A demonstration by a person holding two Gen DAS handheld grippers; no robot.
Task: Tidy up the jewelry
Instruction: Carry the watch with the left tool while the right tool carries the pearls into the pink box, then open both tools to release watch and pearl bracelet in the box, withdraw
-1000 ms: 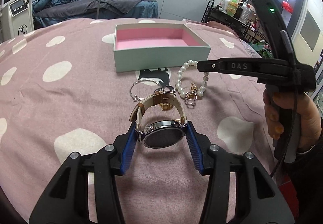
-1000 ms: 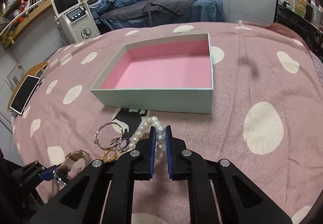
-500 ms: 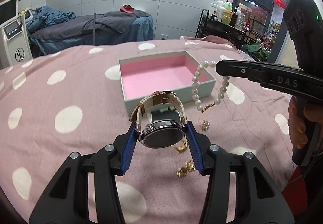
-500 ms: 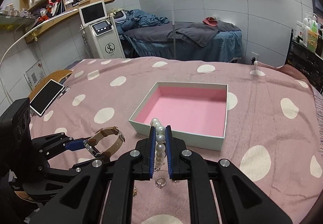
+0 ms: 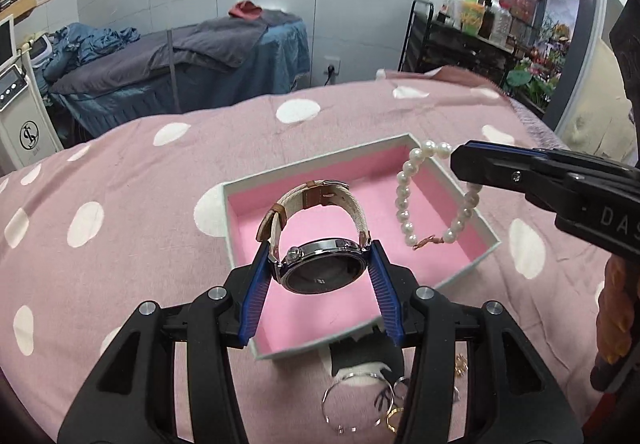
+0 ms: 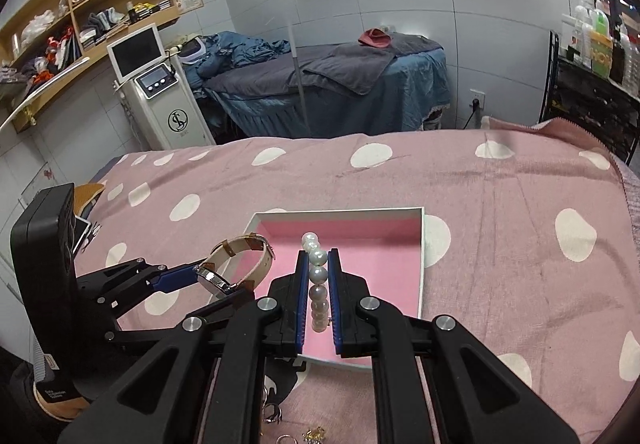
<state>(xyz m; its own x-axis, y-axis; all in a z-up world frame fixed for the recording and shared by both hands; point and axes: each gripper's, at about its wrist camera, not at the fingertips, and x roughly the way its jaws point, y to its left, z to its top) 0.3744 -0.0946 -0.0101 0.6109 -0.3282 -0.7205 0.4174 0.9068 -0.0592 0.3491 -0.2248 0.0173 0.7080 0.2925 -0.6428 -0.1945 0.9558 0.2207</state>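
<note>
Overhead, both tilt downward above the box [image 5: 486, 234]: the left hand-held gripper [image 5: 318, 276] is clamped on the watch [image 5: 320, 268], the right hand-held gripper [image 6: 318, 300] on the pearl bracelet [image 6: 318, 276]. Rings [image 5: 360, 404] below lie partly hidden behind its fingers.

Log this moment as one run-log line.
left gripper: shut on watch over box | right gripper: shut on pearl bracelet over box | rings: on blanket

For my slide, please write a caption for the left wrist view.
Left gripper holds a watch above the pink-lined box; right gripper dangles a pearl bracelet.
</note>
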